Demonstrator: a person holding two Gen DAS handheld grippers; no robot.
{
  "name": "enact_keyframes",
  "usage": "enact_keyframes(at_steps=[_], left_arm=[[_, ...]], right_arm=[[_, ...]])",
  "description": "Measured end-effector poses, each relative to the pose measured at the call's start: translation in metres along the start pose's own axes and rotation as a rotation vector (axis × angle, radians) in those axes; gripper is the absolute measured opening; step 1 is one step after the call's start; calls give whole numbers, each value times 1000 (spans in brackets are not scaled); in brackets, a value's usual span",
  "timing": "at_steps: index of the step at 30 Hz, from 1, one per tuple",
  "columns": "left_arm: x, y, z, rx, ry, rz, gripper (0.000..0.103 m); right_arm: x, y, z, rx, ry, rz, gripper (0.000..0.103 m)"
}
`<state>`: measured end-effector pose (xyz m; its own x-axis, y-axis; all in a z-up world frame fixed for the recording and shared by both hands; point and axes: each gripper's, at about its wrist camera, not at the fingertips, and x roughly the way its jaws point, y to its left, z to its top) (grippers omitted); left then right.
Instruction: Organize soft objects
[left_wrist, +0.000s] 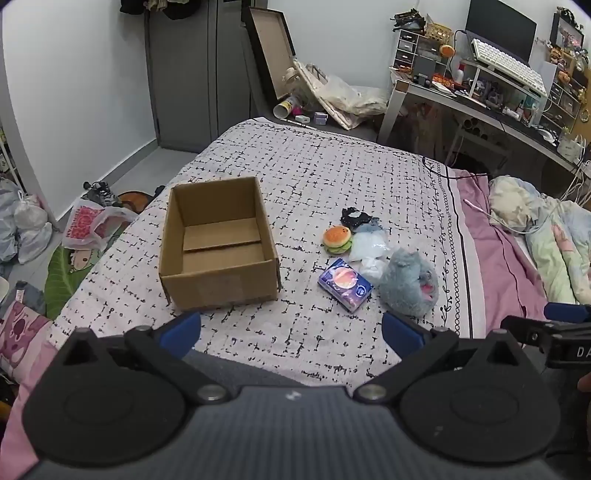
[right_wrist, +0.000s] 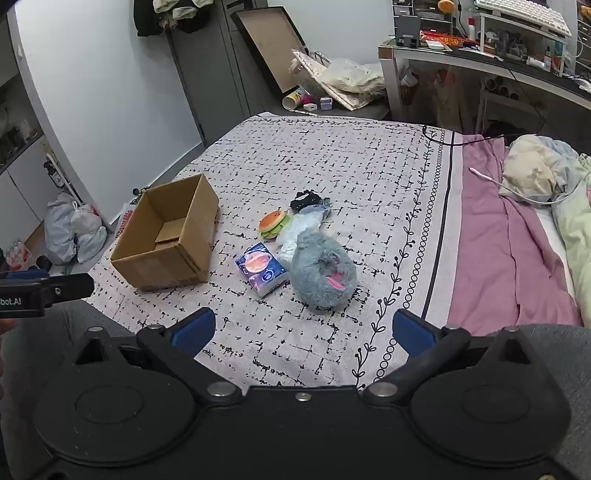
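An open, empty cardboard box (left_wrist: 218, 243) stands on the patterned bedspread; it also shows in the right wrist view (right_wrist: 166, 240). To its right lies a cluster of soft things: a grey-blue fluffy plush (left_wrist: 408, 282) (right_wrist: 321, 275), a blue tissue pack (left_wrist: 345, 284) (right_wrist: 262, 273), a burger plush (left_wrist: 337, 240) (right_wrist: 274, 224), a pale plastic-wrapped bundle (left_wrist: 369, 253) (right_wrist: 301, 227) and a black item (left_wrist: 354, 216) (right_wrist: 304, 199). My left gripper (left_wrist: 291, 330) is open and empty, held near the bed's front edge. My right gripper (right_wrist: 303, 330) is open and empty, just short of the fluffy plush.
A pink sheet (right_wrist: 498, 240) and crumpled bedding (right_wrist: 543, 173) lie at the right. A cluttered desk (left_wrist: 480, 99) stands at the back right. Bags (left_wrist: 92, 225) and clutter lie on the floor at the left. A wardrobe (left_wrist: 188, 70) stands behind.
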<state>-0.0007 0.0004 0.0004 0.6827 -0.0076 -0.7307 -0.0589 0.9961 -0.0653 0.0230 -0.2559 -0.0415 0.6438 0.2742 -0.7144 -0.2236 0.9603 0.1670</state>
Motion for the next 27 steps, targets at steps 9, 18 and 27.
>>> enact_keyframes(at_steps=[9,18,27], left_arm=[[-7,-2,5,6,-21,-1,103],[-8,-4,3,13,-27,-3,103],[-12,-6,3,17,-38,-7,103]], right_arm=[[-2,1,0,0,-4,1,103],[-5,1,3,-18,-23,-5,103],[-12,7,6,-35,-44,-1,103]])
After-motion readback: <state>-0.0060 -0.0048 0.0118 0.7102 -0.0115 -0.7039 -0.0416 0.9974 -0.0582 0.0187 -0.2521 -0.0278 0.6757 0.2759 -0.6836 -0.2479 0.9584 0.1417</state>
